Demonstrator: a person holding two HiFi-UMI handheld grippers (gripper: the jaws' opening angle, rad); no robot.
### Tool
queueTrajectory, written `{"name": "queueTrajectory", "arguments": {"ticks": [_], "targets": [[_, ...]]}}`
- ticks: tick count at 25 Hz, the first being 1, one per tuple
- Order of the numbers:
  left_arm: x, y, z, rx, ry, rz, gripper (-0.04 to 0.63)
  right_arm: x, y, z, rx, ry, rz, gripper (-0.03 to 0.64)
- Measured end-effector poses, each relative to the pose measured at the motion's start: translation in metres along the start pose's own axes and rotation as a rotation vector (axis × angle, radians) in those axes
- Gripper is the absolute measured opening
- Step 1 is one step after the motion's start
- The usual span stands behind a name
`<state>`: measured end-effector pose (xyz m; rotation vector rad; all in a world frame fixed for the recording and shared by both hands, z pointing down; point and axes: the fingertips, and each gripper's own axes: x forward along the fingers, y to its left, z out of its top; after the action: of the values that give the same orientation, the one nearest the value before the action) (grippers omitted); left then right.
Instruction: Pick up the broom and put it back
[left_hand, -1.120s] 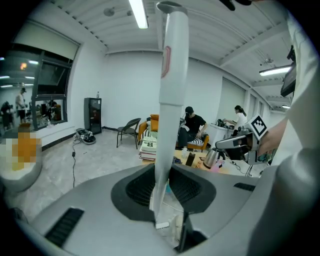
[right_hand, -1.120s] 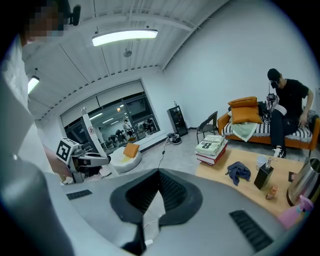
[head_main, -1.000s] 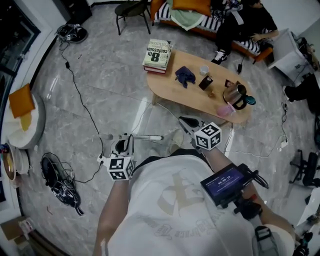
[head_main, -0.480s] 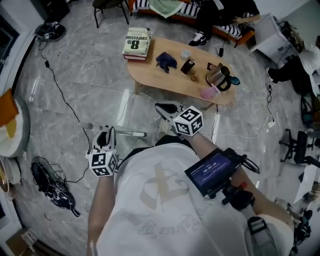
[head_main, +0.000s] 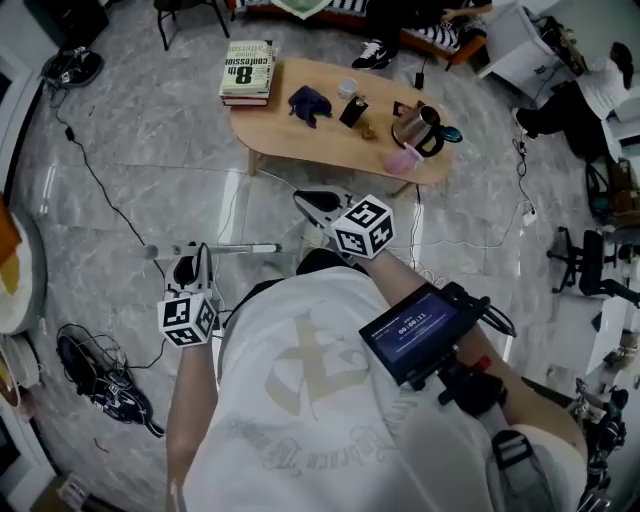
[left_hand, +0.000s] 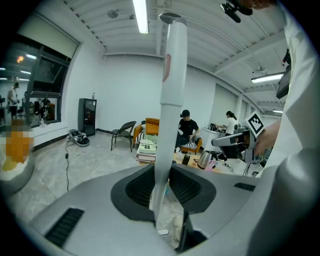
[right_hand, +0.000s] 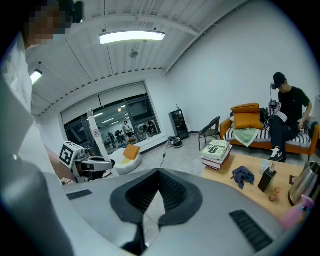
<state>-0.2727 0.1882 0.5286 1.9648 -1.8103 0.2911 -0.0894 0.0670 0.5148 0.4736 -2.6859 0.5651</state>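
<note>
The broom's white handle (head_main: 235, 248) runs across the floor area in front of me, its grey capped end (head_main: 150, 252) to the left. My left gripper (head_main: 190, 264) is shut on this handle. In the left gripper view the handle (left_hand: 170, 100) rises straight up between the two dark pads (left_hand: 137, 192). The brush end is not in view. My right gripper (head_main: 312, 203) hangs ahead of my body near the low table, shut, with nothing between its tips (right_hand: 159, 172). From the right gripper view the left gripper (right_hand: 92, 165) and the handle (right_hand: 92, 132) show at the left.
A low wooden table (head_main: 300, 150) carries a stack of books (head_main: 247, 72), a dark cloth (head_main: 308, 102), a kettle (head_main: 418, 127) and small items. Cables (head_main: 90, 180) trail over the marble floor. Dark footwear (head_main: 105, 378) lies lower left. A seated person (right_hand: 287, 112) is on the couch beyond.
The head view has swung, so the table and floor now sit higher and further left. The left gripper still clasps the broom handle. The right gripper stays in front of my chest.
</note>
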Motion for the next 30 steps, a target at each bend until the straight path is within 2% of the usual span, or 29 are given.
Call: {"name": "queueTrajectory", "arguments": {"ticks": [13,30], "targets": [[0.027,0.009,0.010,0.010,0.027,0.001,0.095,-0.003,-0.028,0.003,0.037,-0.013,-0.036,0.017],[0.083,0.025,0.008,0.053,0.153,-0.028,0.095,0.027,-0.090,0.019,0.093,-0.009,-0.027,0.017]]}}
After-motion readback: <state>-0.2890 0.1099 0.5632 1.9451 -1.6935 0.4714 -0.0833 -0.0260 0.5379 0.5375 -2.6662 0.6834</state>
